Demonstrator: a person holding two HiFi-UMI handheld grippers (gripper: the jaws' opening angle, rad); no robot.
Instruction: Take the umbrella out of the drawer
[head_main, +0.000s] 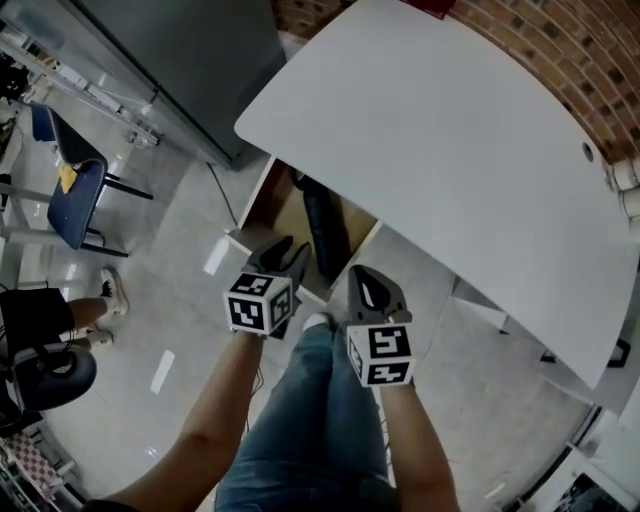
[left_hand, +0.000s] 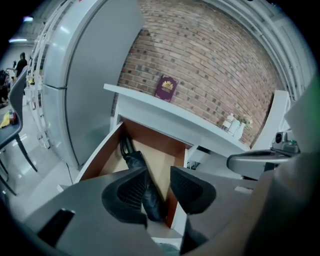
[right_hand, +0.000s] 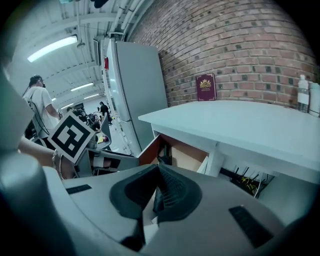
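Note:
A folded black umbrella (head_main: 322, 235) lies lengthwise in the open wooden drawer (head_main: 272, 205) under the white table (head_main: 450, 150). Both grippers hover side by side just in front of the drawer, above the person's knees. My left gripper (head_main: 285, 252) points at the drawer's near end. In the left gripper view its jaws (left_hand: 157, 187) stand apart, and the umbrella (left_hand: 136, 162) shows beyond the gap, untouched. My right gripper (head_main: 375, 285) is to the right of the drawer front. In the right gripper view its pads (right_hand: 157, 192) meet with nothing between them, and the drawer (right_hand: 187, 156) is ahead.
A tall grey cabinet (head_main: 190, 60) stands left of the drawer. A blue chair (head_main: 75, 200) and another person's shoe (head_main: 110, 290) are on the floor at the left. A maroon book (left_hand: 166, 88) leans on the brick wall, with bottles (left_hand: 232, 122) further along the tabletop.

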